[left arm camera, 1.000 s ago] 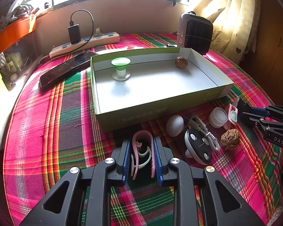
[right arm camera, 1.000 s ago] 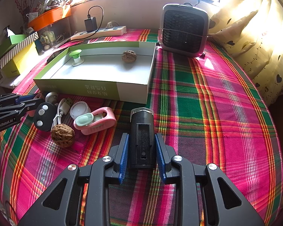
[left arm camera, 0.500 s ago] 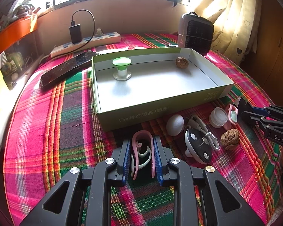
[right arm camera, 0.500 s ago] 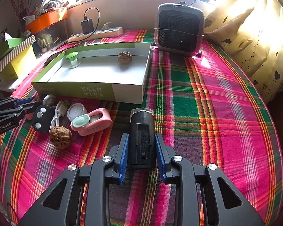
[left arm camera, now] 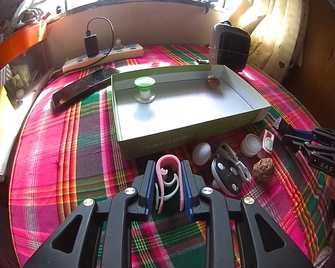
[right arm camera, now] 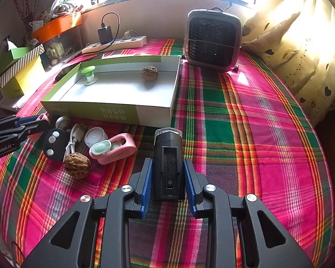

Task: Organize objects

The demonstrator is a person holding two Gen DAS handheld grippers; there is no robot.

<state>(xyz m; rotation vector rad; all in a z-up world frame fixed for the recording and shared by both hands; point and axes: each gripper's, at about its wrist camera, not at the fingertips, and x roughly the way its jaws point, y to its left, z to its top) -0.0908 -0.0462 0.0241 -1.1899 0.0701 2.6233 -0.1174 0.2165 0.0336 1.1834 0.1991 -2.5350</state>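
Observation:
My left gripper [left arm camera: 168,167] is shut on a pink clip [left arm camera: 168,163], just in front of the green box [left arm camera: 189,134]. The box holds a green-topped knob [left arm camera: 144,89] and a walnut [left arm camera: 212,81]. My right gripper [right arm camera: 168,167] is shut on a black rectangular device [right arm camera: 168,156], right of the box's near corner [right arm camera: 154,114]. Loose on the plaid cloth lie a white egg shape [left arm camera: 201,153], a black remote with cable [left arm camera: 227,176], a white jar [left arm camera: 250,144], a pink case [right arm camera: 114,148] and a second walnut [right arm camera: 76,162].
A small heater [right arm camera: 213,40] stands behind the box on the right. A power strip with charger [left arm camera: 102,55] and a phone [left arm camera: 84,86] lie at the back left. Boxes and an orange tray [right arm camera: 55,28] line the left edge. Curtains [right arm camera: 301,33] hang at the right.
Both grippers keep their hold. The views have shifted only slightly; the right gripper has drawn a little back from the box.

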